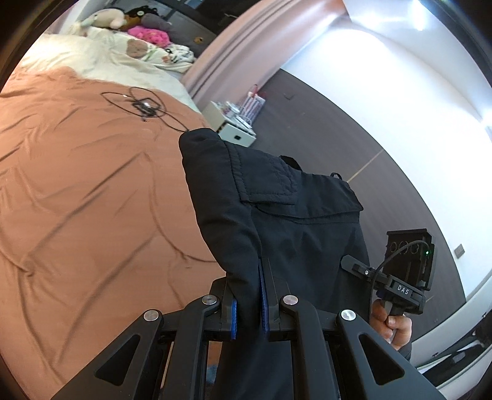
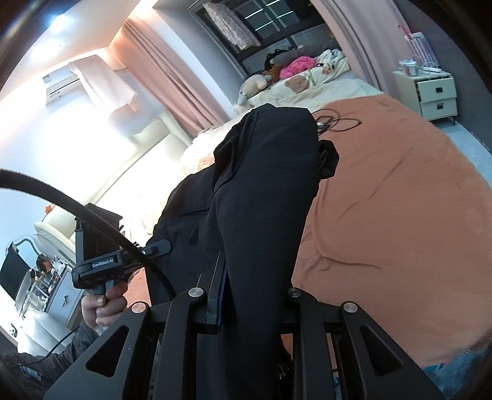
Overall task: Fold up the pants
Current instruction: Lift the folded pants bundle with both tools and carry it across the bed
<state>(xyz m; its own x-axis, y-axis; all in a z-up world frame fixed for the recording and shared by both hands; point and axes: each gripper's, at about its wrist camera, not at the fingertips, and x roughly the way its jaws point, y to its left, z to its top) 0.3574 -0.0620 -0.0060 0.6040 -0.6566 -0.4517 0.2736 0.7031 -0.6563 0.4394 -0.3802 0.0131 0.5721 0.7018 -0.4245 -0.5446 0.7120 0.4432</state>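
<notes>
Black pants (image 1: 276,215) hang in the air above the bed, stretched between both grippers. My left gripper (image 1: 247,280) is shut on one bunched edge of the cloth, which sits between its blue pads (image 1: 263,304). In the right wrist view the pants (image 2: 264,190) rise in a thick fold from my right gripper (image 2: 255,286), which is shut on them. One blue pad (image 2: 222,295) shows there; cloth hides the opposite finger. A flapped pocket (image 1: 270,181) faces the left camera. Each view shows the person's hand (image 1: 390,323) (image 2: 104,303) on the other gripper's handle.
An orange-brown bedspread (image 1: 92,200) (image 2: 399,200) lies below the pants. A black cable with a small device (image 1: 144,104) (image 2: 335,121) lies on it farther up. Pillows and plush toys (image 1: 123,21) sit at the head. A white nightstand (image 2: 436,92) stands beside the bed.
</notes>
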